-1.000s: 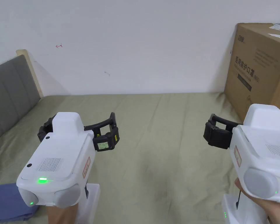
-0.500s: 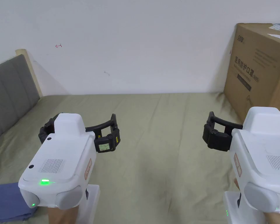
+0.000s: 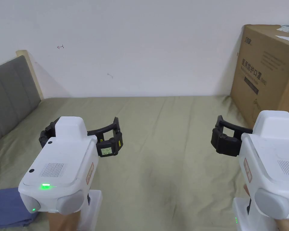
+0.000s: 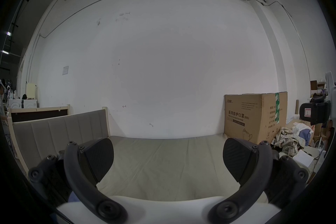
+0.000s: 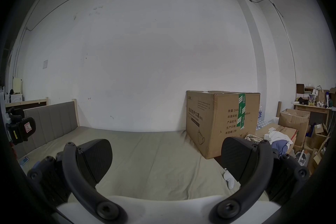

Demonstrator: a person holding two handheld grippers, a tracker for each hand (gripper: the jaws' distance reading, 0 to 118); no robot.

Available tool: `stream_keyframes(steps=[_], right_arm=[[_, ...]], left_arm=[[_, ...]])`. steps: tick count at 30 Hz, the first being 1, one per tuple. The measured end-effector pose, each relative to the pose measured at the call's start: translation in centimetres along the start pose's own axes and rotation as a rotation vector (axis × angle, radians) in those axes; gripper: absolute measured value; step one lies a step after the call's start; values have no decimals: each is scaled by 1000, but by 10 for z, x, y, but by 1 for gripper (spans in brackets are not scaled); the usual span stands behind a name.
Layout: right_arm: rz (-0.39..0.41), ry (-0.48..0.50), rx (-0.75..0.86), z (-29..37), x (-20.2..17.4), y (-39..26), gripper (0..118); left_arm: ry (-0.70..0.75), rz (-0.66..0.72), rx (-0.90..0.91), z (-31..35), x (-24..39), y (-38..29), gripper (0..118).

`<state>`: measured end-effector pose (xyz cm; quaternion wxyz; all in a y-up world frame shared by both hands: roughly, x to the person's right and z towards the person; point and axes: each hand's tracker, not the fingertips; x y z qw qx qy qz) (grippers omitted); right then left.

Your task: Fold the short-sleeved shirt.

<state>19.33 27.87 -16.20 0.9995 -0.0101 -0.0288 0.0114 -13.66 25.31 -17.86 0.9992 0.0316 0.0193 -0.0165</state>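
A blue cloth (image 3: 7,207) lies flat at the near left corner of the bed, partly hidden under my left gripper's white body; whether it is the short-sleeved shirt I cannot tell. My left gripper (image 3: 82,133) hovers over the left half of the olive sheet (image 3: 165,144). Its jaws stand wide apart, with nothing between the pads (image 4: 99,155). My right gripper (image 5: 166,155) hovers over the right half, open too and holding nothing. One of its black fingers (image 3: 226,141) pokes out from its white body.
A large cardboard box (image 3: 265,72) stands on the bed's far right corner against the white wall. A grey headboard (image 3: 11,93) bounds the left side. A small white object (image 5: 228,178) lies near the box. Loose clothes (image 4: 289,138) are piled beyond the box.
Both grippers have drifted only slightly and stay open over the sheet. Nothing was taken hold of.
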Motion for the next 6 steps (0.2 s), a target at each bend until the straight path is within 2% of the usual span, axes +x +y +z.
stream_keyframes(steps=[6], right_arm=[[-2, -4, 3, 2, 2, 1, 117]], left_arm=[[1, -3, -2, 0, -1, -1, 118]])
